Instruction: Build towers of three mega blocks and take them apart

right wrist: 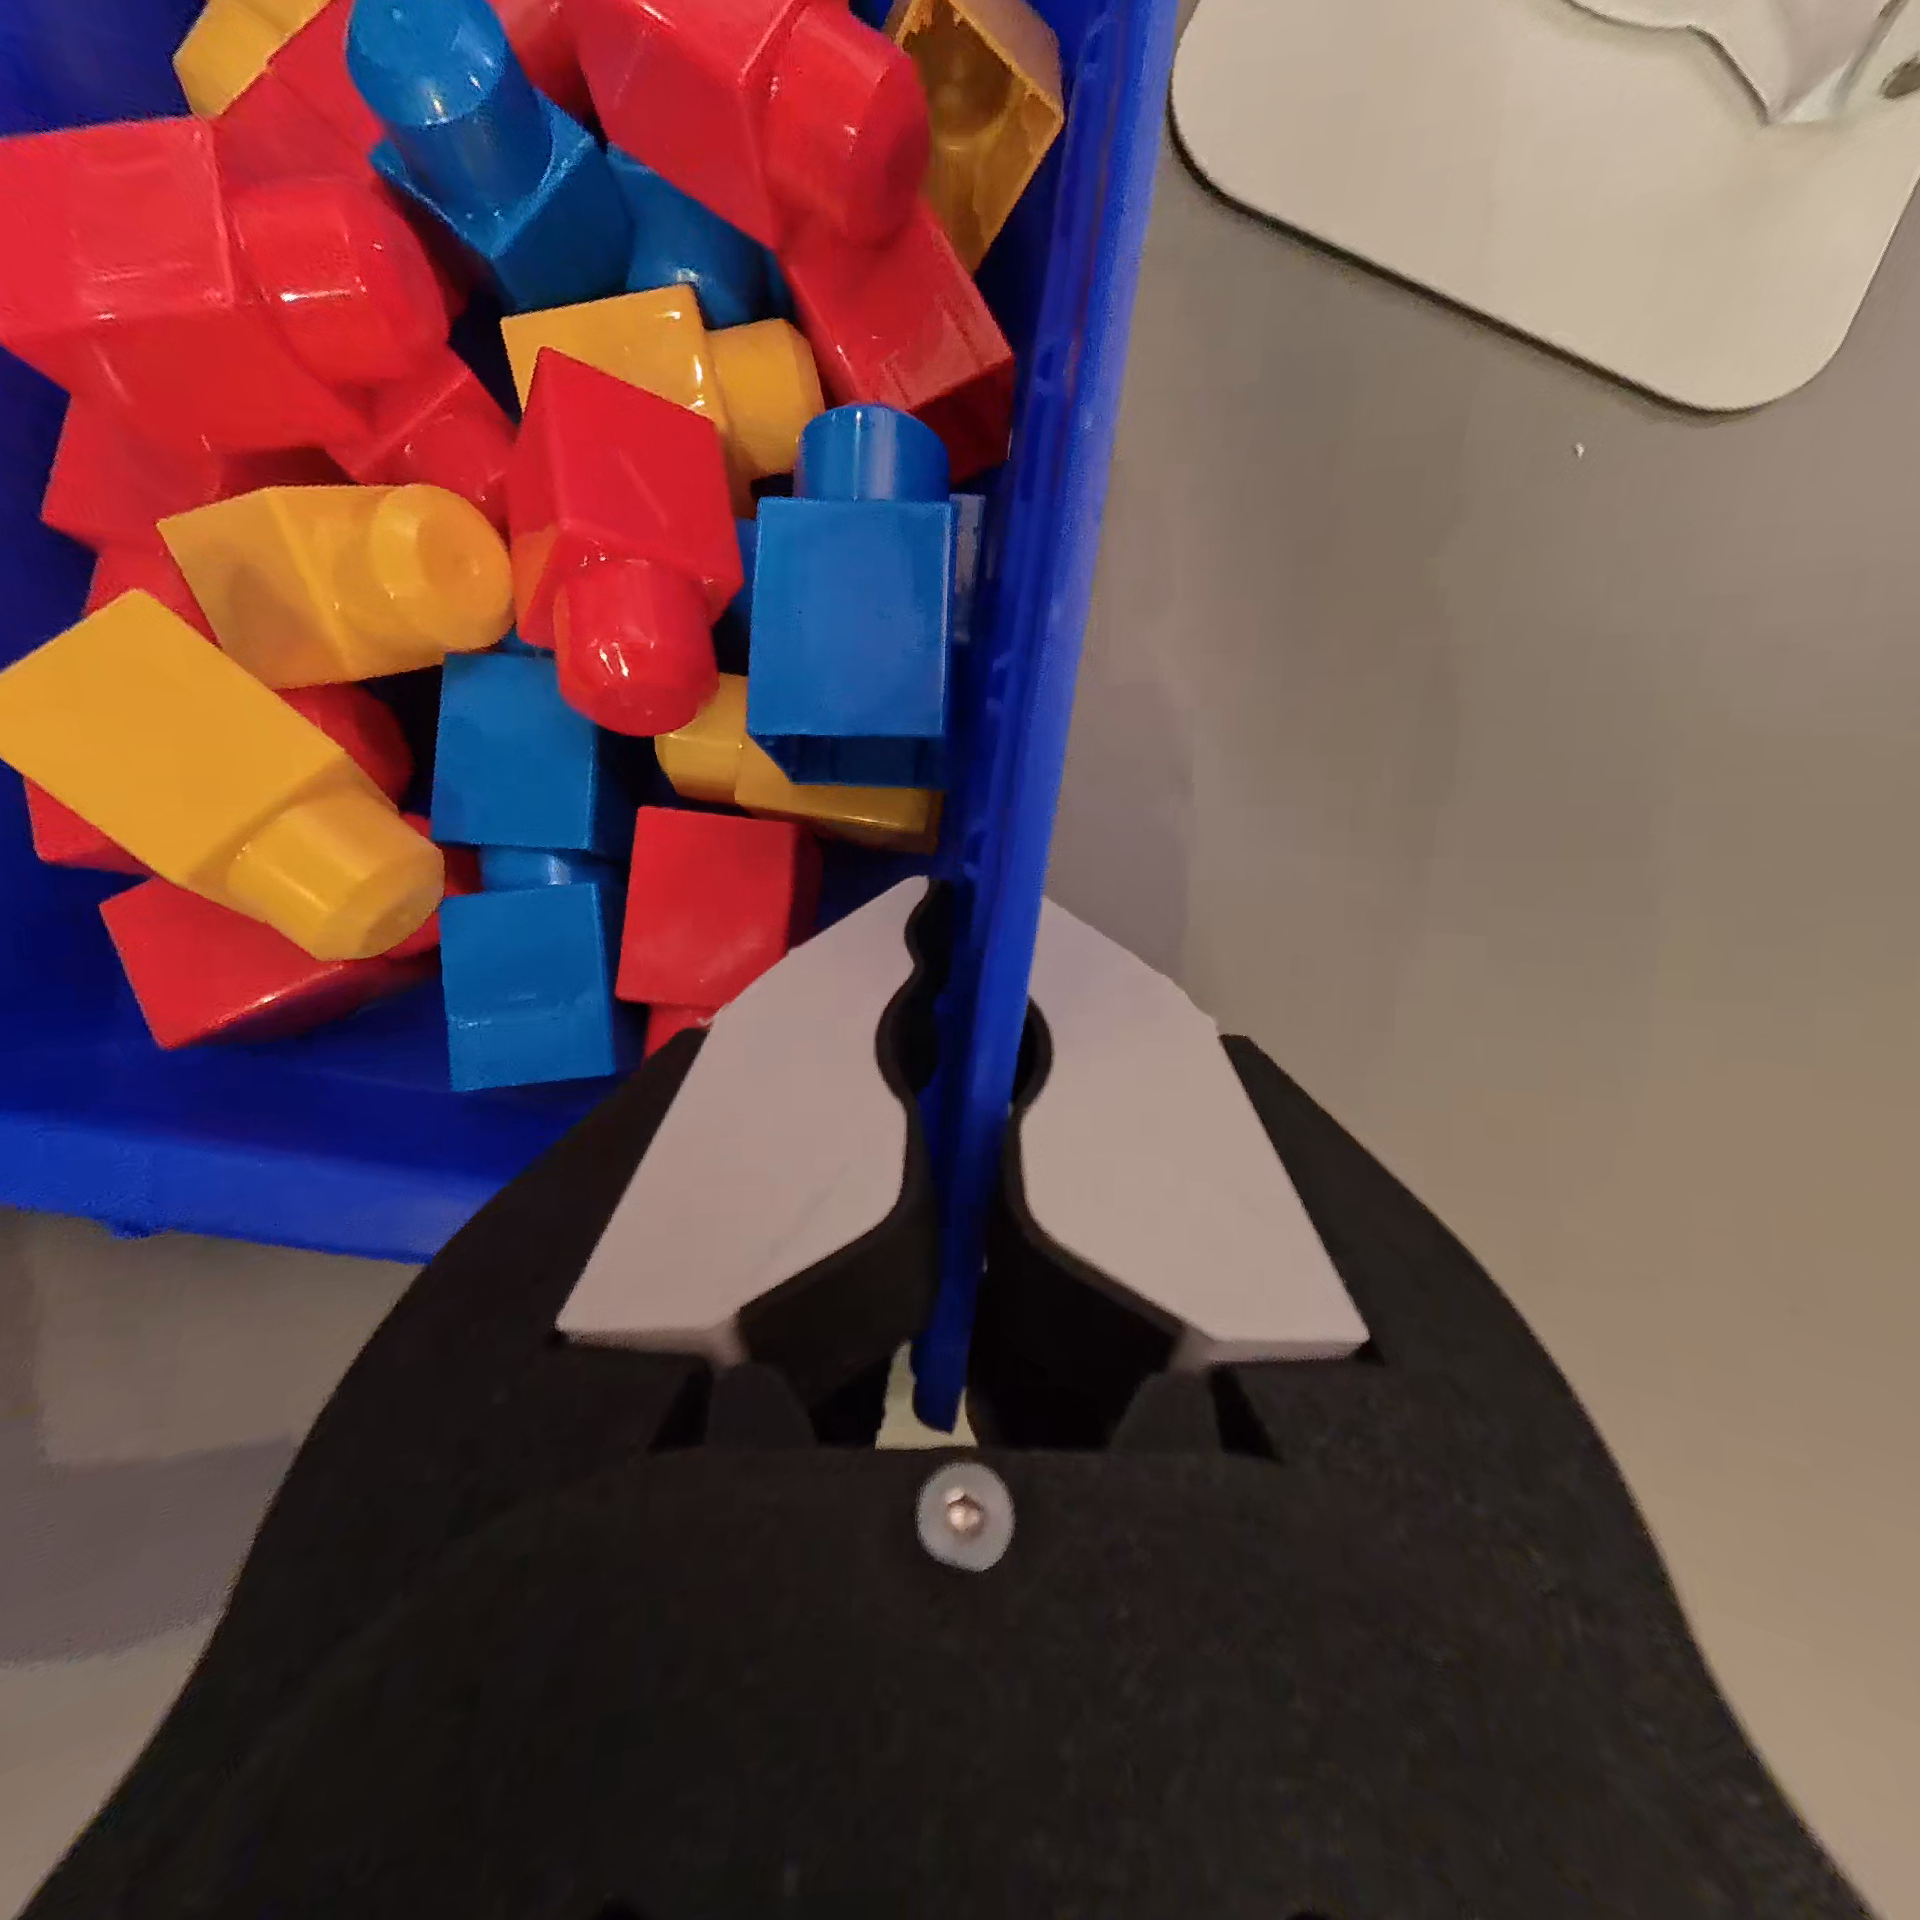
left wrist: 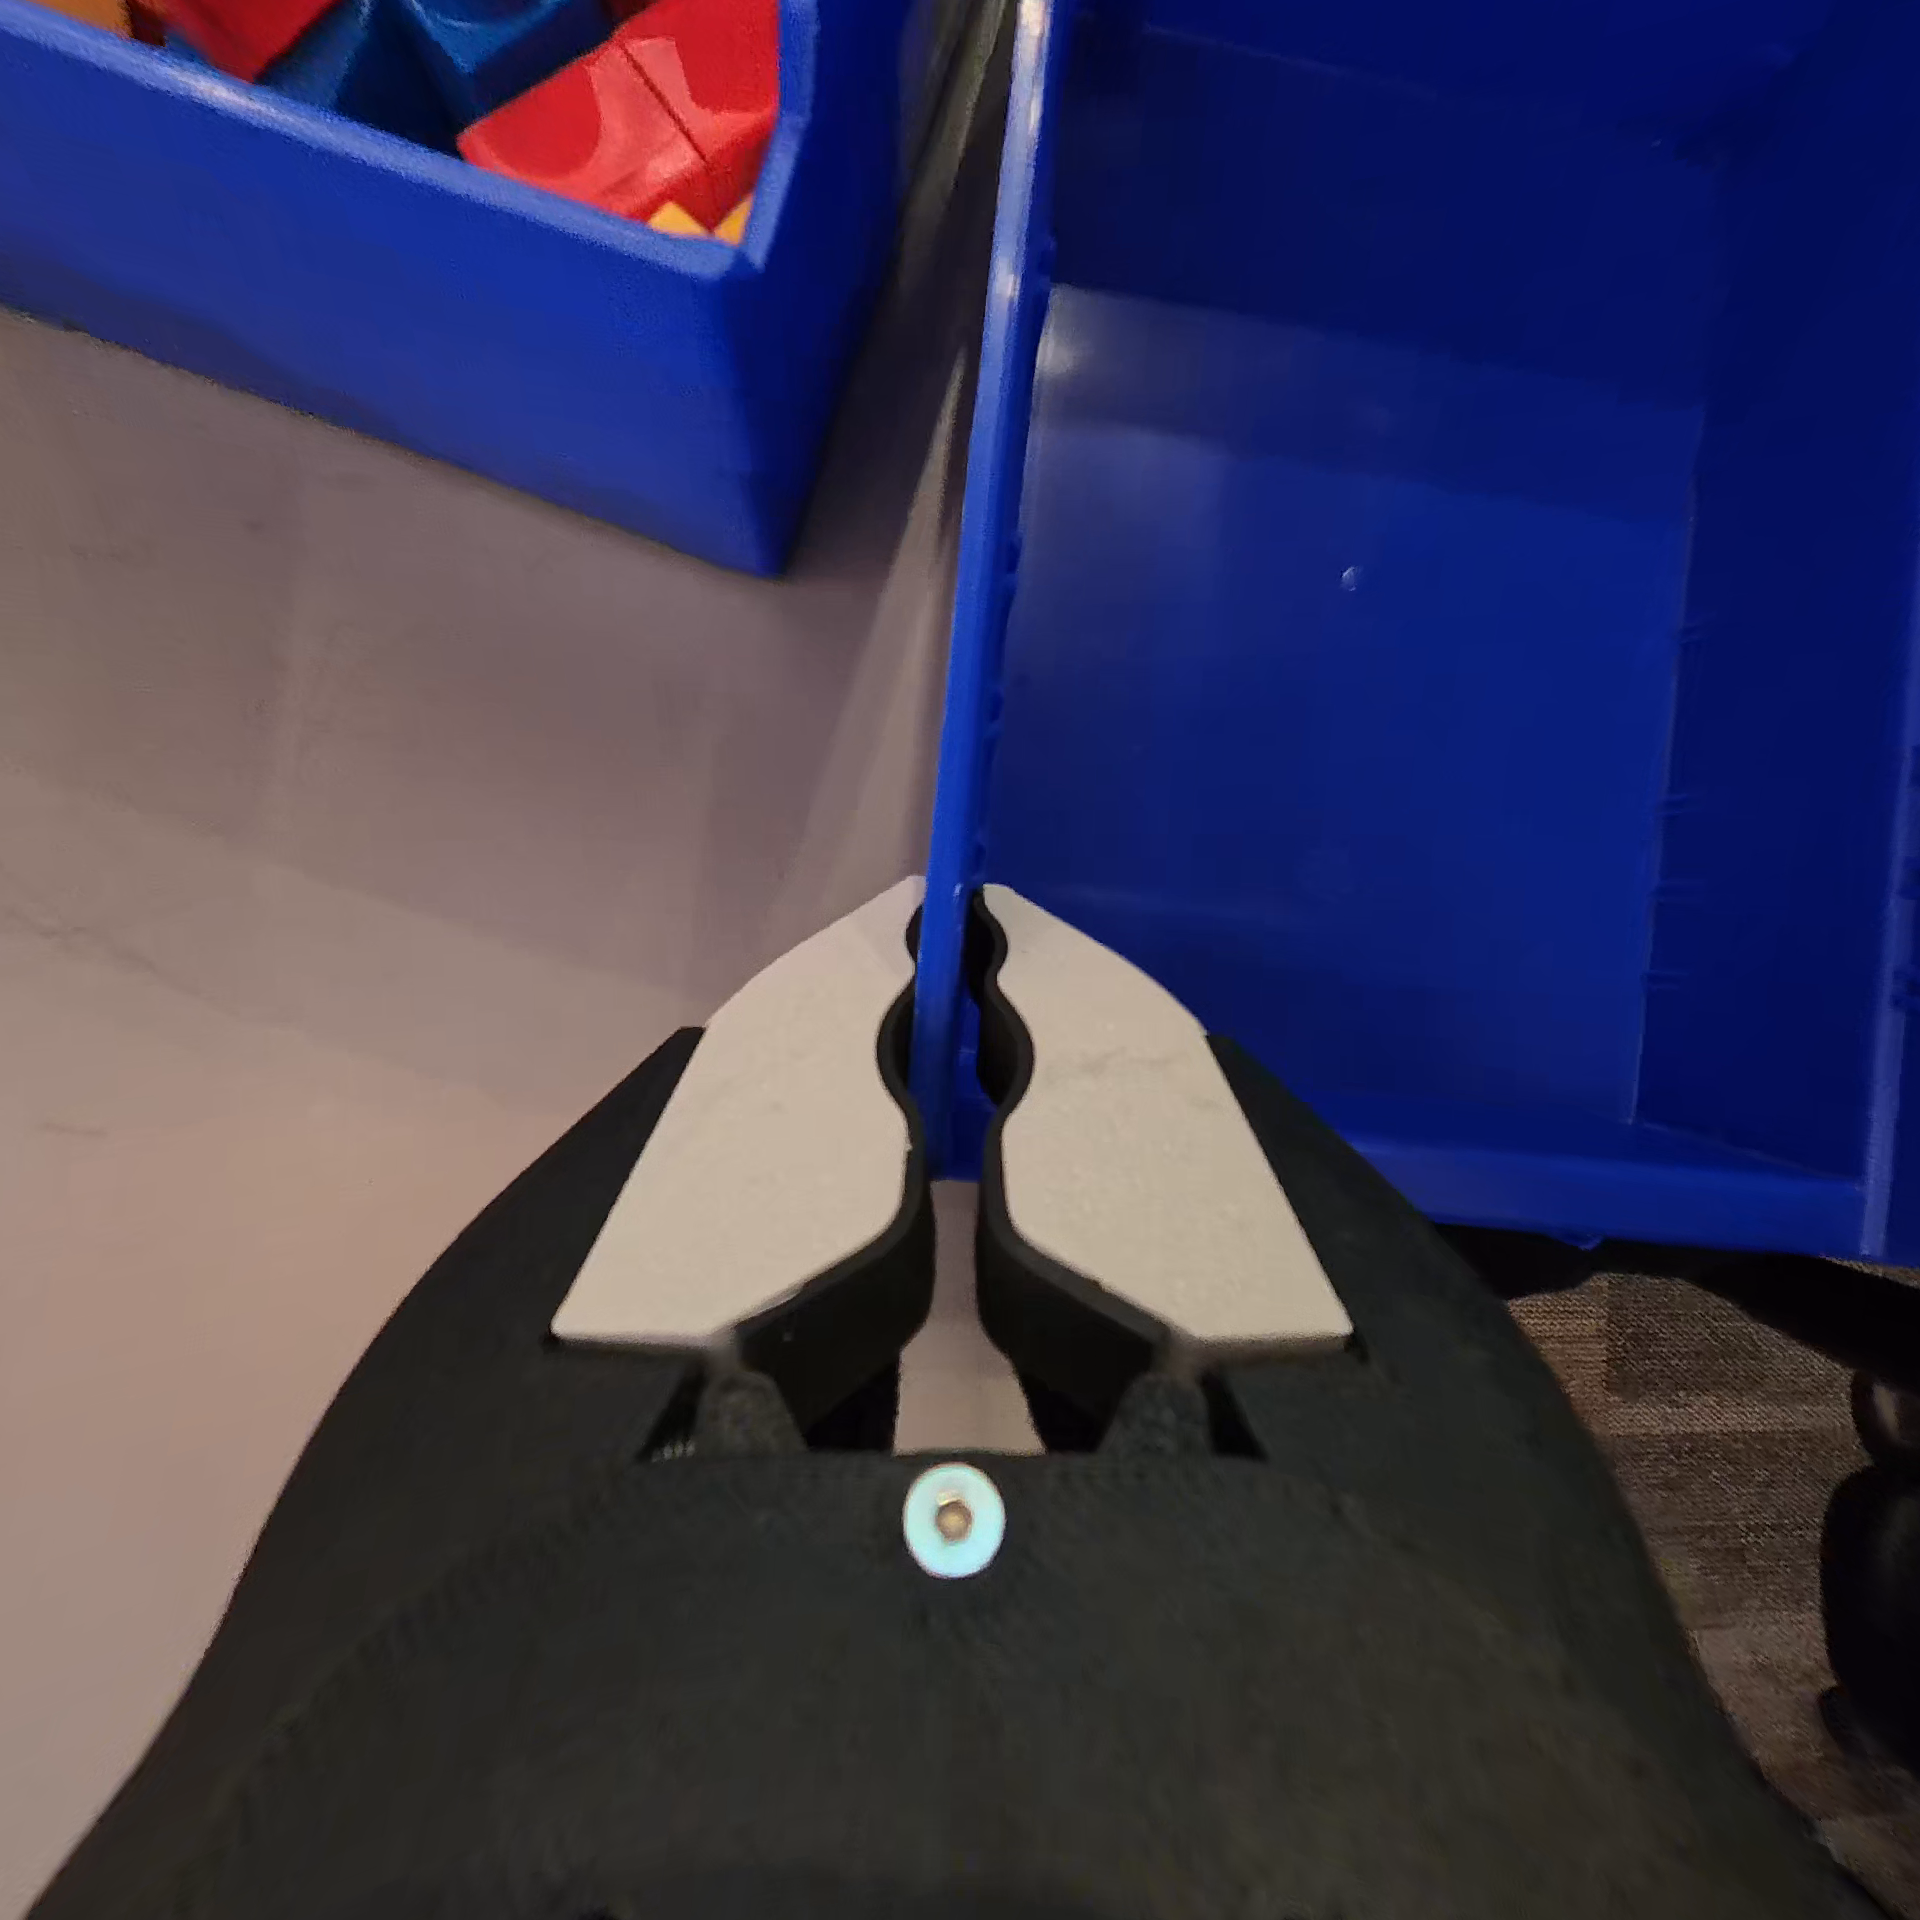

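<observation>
Left wrist view, left to right: a grey table; a blue bin of blocks at upper left, its red, blue and yellow contents partly in view; the left gripper, its jaws nearly closed and clamped on the thin side wall of a second, empty blue bin, whose smooth inside fills the right half of the view.

Right wrist view, left to right: the blocks, glossy plastic pieces, each a square body with one round stud, in red, yellow and blue, lying jumbled inside their bin; the right gripper, its jaws nearly closed and pinching that bin's right-hand wall; bare table; a white rounded object at upper right.
</observation>
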### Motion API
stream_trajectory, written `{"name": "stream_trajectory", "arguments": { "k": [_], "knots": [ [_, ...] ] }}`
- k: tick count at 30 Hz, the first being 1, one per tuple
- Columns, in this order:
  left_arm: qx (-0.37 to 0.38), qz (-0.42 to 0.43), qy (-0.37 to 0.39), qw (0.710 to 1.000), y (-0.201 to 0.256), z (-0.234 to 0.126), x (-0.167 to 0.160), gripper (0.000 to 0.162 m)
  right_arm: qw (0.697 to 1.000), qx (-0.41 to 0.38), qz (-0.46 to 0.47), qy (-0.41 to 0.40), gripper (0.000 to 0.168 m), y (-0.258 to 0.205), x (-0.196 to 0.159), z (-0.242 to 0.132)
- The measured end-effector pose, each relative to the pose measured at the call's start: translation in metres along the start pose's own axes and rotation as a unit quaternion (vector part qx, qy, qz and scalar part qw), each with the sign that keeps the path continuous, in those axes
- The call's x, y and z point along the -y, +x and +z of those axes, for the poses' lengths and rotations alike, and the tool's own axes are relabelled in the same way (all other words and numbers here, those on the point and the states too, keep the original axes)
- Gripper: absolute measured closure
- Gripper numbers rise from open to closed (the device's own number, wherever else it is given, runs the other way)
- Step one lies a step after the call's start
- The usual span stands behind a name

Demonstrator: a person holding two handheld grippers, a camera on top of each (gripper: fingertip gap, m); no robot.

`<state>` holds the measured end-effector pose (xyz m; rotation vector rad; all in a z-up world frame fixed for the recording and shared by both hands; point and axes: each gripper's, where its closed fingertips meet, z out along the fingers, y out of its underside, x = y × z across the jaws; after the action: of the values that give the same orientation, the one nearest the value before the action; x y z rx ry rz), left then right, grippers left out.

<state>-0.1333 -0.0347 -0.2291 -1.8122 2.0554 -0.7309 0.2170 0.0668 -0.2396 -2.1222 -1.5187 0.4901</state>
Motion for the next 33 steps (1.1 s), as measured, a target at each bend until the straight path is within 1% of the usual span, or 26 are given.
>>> {"name": "stream_trajectory", "arguments": {
  "k": [5, 10, 11, 13, 15, 17, 19, 20, 21, 22, 23, 24, 27, 28, 29, 31, 32, 33],
  "knots": [
    [0.003, -0.022, 0.004, 1.000, 0.003, 0.003, 0.004, 0.158, 1.000, 0.011, -0.018, -0.002, 0.162, 0.004, 0.026, 0.018],
    [0.016, -0.050, 0.006, 0.999, 0.003, 0.006, 0.008, 0.156, 0.999, 0.026, -0.041, 0.002, 0.161, 0.009, 0.067, 0.047],
    [0.018, -0.056, 0.007, 0.998, 0.002, 0.006, 0.008, 0.156, 0.999, 0.026, -0.045, 0.002, 0.160, 0.010, 0.076, 0.053],
    [0.007, -0.075, 0.005, 0.997, 0.005, 0.003, 0.004, 0.153, 0.999, 0.009, -0.041, -0.008, 0.147, 0.016, 0.087, 0.061],
    [-0.007, -0.113, 0.047, 0.992, 0.004, -0.007, 0.005, 0.130, 1.000, 0.000, -0.010, 0.002, 0.134, 0.019, 0.095, 0.056],
    [-0.008, -0.151, 0.069, 0.986, 0.000, -0.021, 0.000, 0.121, 0.999, -0.039, 0.027, 0.013, 0.134, 0.023, 0.097, 0.038],
    [0.025, -0.180, 0.082, 0.980, -0.014, -0.039, -0.005, 0.110, 0.994, -0.083, 0.060, 0.028, 0.131, 0.017, 0.097, 0.008],
    [0.037, -0.195, 0.095, 0.975, -0.022, -0.048, -0.003, 0.105, 0.991, -0.096, 0.080, 0.036, 0.127, 0.006, 0.097, -0.007],
    [0.052, -0.213, 0.113, 0.969, -0.032, -0.057, 0.002, 0.105, 0.990, -0.096, 0.099, 0.040, 0.128, -0.009, 0.096, -0.019],
    [0.063, -0.231, 0.135, 0.961, -0.043, -0.065, 0.009, 0.105, 0.989, -0.083, 0.118, 0.040, 0.127, -0.031, 0.095, -0.028],
    [0.067, -0.244, 0.149, 0.956, -0.052, -0.070, 0.016, 0.100, 0.988, -0.070, 0.135, 0.036, 0.126, -0.054, 0.093, -0.034],
    [0.077, -0.255, 0.152, 0.952, -0.062, -0.072, 0.021, 0.098, 0.987, -0.067, 0.146, 0.028, 0.124, -0.074, 0.089, -0.037],
    [0.097, -0.279, 0.152, 0.943, -0.089, -0.067, 0.038, 0.097, 0.983, -0.047, 0.179, 0.013, 0.117, -0.133, 0.081, -0.032],
    [0.104, -0.296, 0.130, 0.940, -0.097, -0.060, 0.037, 0.094, 0.980, -0.043, 0.194, 0.011, 0.116, -0.149, 0.079, -0.028],
    [0.110, -0.300, 0.109, 0.941, -0.103, -0.052, 0.036, 0.089, 0.977, -0.041, 0.208, 0.018, 0.116, -0.162, 0.079, -0.025],
    [0.102, -0.309, 0.093, 0.941, -0.109, -0.039, 0.039, 0.089, 0.972, -0.024, 0.234, 0.023, 0.118, -0.188, 0.078, -0.015],
    [0.098, -0.316, 0.093, 0.939, -0.112, -0.034, 0.042, 0.089, 0.970, -0.031, 0.242, 0.005, 0.115, -0.195, 0.070, -0.008],
    [0.102, -0.323, 0.087, 0.937, -0.115, -0.030, 0.041, 0.090, 0.967, -0.036, 0.252, 0.006, 0.111, -0.201, 0.069, -0.003]
  ]
}}
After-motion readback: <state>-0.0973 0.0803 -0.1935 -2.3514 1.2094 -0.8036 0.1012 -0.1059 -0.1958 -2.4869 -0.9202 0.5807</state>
